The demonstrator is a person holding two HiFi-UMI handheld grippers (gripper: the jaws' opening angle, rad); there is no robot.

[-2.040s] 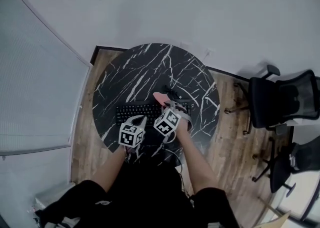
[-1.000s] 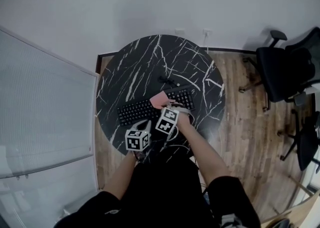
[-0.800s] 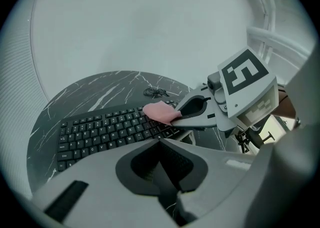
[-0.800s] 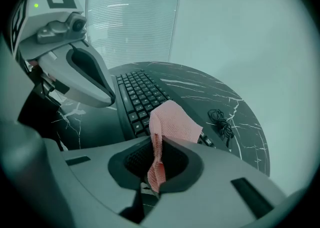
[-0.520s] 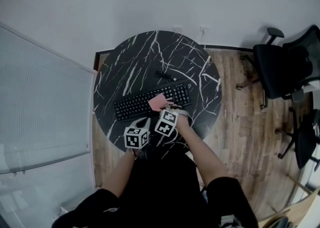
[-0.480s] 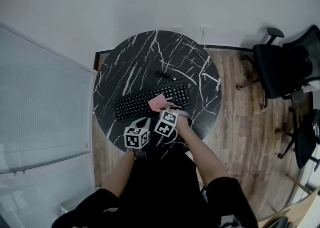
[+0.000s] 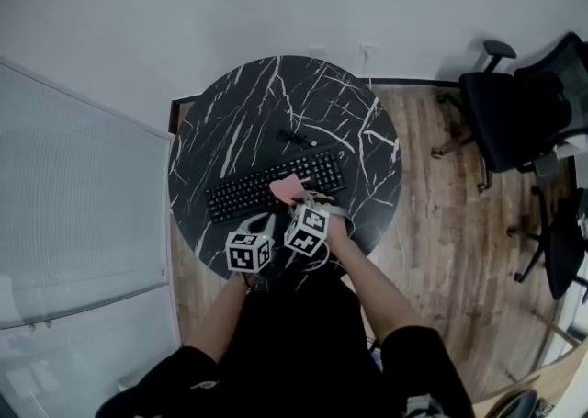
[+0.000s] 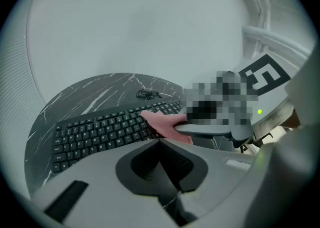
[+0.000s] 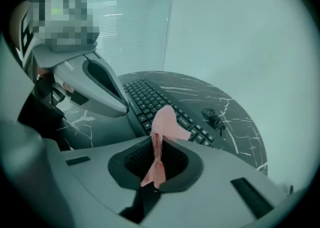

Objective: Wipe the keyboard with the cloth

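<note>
A pale ribbed panel [image 7: 73,196] fills the far left of the head view; beside it stands one round black table [image 7: 248,122] veined in white like marble, on a wood-plank floor [image 7: 441,214]; on the table lies one black keyboard [image 7: 243,196], slanting up to the right, its key legends too small to read in any view; the left gripper [image 7: 262,223] sits over the table's near edge just in front of the keyboard, its cube carrying black-and-white square markers and no legible words; in the left gripper view its jaws [image 8: 160,144] are pressed together with nothing between them, the keyboard [image 8: 100,132] stretching beyond; one pink cloth [image 7: 286,188] rests on the keys right of the keyboard's middle, near its front edge; the right gripper [image 7: 297,201], just beside the left, has its jaws clamped on that cloth, and the right gripper view shows the cloth [image 9: 165,122] pinched in a thin fold between the jaws [image 9: 156,147], its free end spread on the keyboard [image 9: 145,96]; one small tangle of black cable [image 7: 296,138] lies on the table behind the keyboard, apart from it; at the far right stand two black office chairs, one [image 7: 514,113] farther off and one [image 7: 562,255] nearer.
</note>
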